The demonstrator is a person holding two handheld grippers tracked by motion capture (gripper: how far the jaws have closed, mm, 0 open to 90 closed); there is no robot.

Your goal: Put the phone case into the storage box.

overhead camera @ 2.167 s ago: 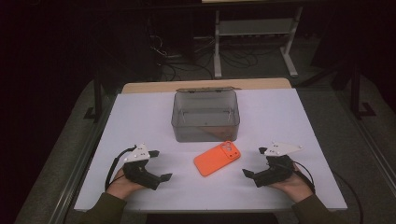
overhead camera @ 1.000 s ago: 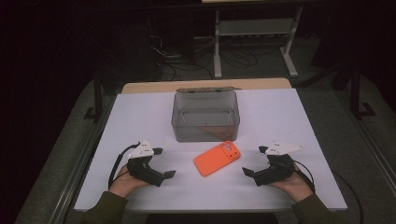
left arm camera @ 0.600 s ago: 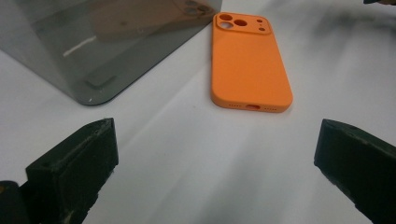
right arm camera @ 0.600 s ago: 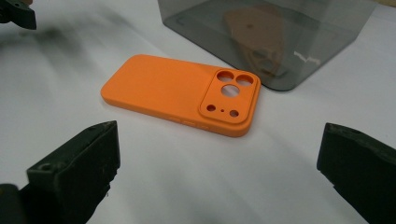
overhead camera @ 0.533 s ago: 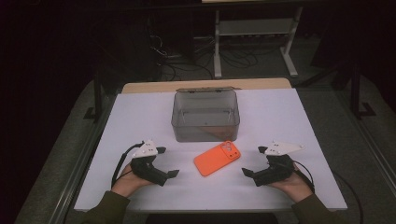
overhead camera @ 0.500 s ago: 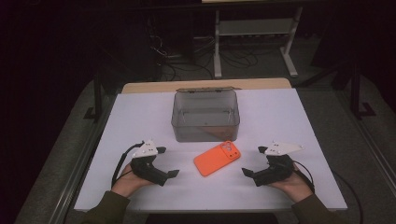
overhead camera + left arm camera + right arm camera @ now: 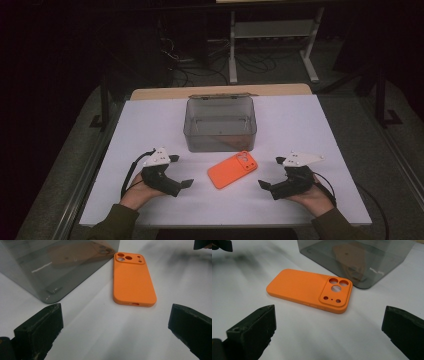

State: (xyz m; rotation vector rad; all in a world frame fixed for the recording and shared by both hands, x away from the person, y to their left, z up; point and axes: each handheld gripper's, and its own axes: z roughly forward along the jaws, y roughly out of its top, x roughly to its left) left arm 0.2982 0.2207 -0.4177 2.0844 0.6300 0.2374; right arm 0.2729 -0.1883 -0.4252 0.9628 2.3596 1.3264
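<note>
Orange phone case (image 7: pixel 232 169) lies flat, camera cutouts up.

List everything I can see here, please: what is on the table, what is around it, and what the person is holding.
Phone case: one, orange, lying back up on the table between the two grippers, its camera end next to the box.
Box: one, smoky grey see-through plastic, open at the top, mid-table just beyond the phone case.
Table: one, white top with a wooden strip at the far edge.
Metal rack: one, pale grey, on the dark floor behind the table.
Cables: several, dark, on the floor behind the table.
Left gripper: one, black with a grey plate, near left of the table, jaws open toward the phone case.
Right gripper: one, same build, near right, jaws open toward the phone case.
</note>
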